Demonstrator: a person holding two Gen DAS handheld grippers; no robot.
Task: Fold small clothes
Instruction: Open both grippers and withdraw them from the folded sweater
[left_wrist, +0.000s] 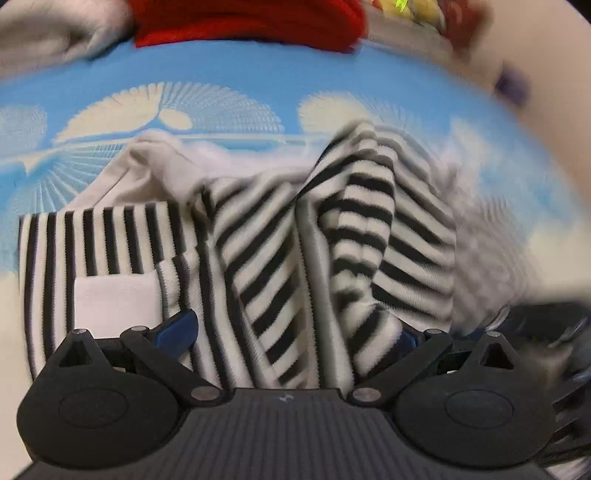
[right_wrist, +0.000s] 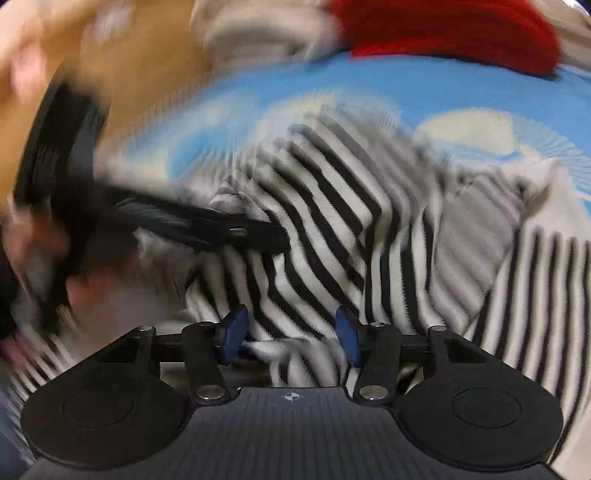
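Observation:
A small black-and-white striped garment (left_wrist: 280, 236) lies bunched on a blue patterned cloth (left_wrist: 229, 74), with a white label patch (left_wrist: 118, 302) at its near left. My left gripper (left_wrist: 295, 332) has its blue-padded fingers (left_wrist: 177, 328) spread wide, and striped fabric fills the gap between them. In the right wrist view the same garment (right_wrist: 332, 221) is rumpled and blurred. My right gripper (right_wrist: 291, 332) is open with fabric between its blue pads (right_wrist: 236, 332). The left gripper (right_wrist: 207, 225) shows as a dark blurred shape at the left, touching the garment.
A red garment (left_wrist: 251, 22) lies at the far edge of the blue cloth and also shows in the right wrist view (right_wrist: 450, 33). A pale grey garment (left_wrist: 55, 33) lies beside it. A bowl of fruit (left_wrist: 410, 18) stands at the far right.

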